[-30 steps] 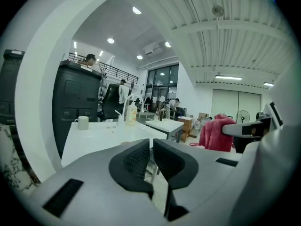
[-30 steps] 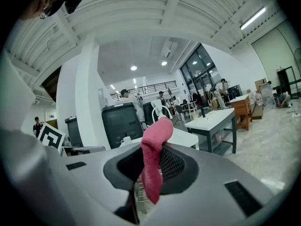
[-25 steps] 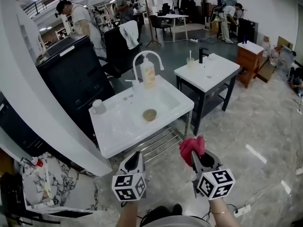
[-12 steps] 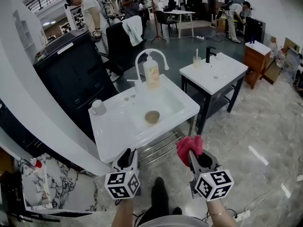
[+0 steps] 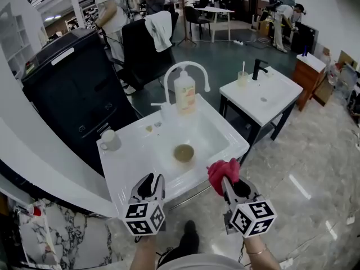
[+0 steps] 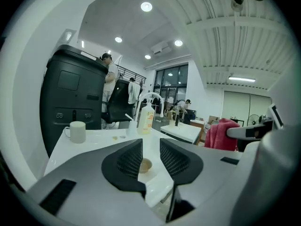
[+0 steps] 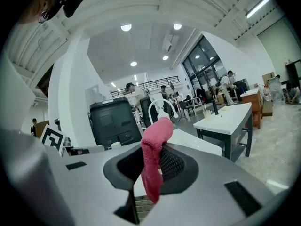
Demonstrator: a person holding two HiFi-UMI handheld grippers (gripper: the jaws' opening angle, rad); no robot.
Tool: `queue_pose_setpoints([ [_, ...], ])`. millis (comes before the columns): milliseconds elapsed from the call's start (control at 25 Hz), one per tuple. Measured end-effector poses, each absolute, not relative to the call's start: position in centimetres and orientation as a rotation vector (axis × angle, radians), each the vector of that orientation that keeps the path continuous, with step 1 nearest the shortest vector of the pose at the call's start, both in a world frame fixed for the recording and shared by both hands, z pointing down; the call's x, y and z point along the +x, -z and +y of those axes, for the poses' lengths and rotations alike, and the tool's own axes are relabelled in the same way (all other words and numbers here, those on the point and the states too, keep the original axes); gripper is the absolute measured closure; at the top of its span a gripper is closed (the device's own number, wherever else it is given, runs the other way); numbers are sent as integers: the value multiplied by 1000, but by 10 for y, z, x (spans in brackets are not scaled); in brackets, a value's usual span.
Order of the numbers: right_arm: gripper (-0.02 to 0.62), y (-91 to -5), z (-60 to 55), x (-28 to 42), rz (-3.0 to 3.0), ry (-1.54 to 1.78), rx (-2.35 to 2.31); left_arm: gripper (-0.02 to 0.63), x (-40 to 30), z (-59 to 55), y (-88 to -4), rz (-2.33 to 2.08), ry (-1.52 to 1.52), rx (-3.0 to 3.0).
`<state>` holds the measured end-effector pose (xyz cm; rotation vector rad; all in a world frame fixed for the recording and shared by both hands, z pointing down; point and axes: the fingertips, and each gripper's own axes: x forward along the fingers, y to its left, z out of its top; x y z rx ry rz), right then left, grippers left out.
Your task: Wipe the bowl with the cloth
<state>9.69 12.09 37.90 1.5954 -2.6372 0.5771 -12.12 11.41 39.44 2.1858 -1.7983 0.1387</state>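
A small brown bowl (image 5: pixel 184 152) sits in the basin of the white sink (image 5: pixel 133 153); it also shows between the jaws in the left gripper view, the bowl (image 6: pixel 146 164) still some way ahead. My left gripper (image 5: pixel 151 185) hovers at the sink's front edge; its jaws are opening, with nothing between them. To its right, my right gripper (image 5: pixel 226 180) is shut on a red cloth (image 5: pixel 222 171), which bunches above the jaws and hangs down between them as the cloth (image 7: pixel 154 159) in the right gripper view.
On the sink stand a curved tap (image 5: pixel 184 71), a soap bottle (image 5: pixel 184 93) and a white mug (image 5: pixel 108 139). A tall black cabinet (image 5: pixel 76 89) stands left, a second white sink table (image 5: pixel 264 94) right. People stand in the background. My shoe (image 5: pixel 188 234) is below.
I have stepped closer to the sink, so both grippers now hover at its front edge. The left gripper's jaws have parted. The cloth stays held on the right.
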Motion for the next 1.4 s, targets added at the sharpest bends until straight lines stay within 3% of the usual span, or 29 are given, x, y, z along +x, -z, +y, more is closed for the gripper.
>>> queue_pose_setpoints([
  [520,517,-381,0,45,-2602,-620,1644,463,-174,-7,-407,-1736,-165,2198],
  [1400,517,-396,-113,45,-2584,-690,1631,447,-167,-127,-452,-1665,-269,2134],
])
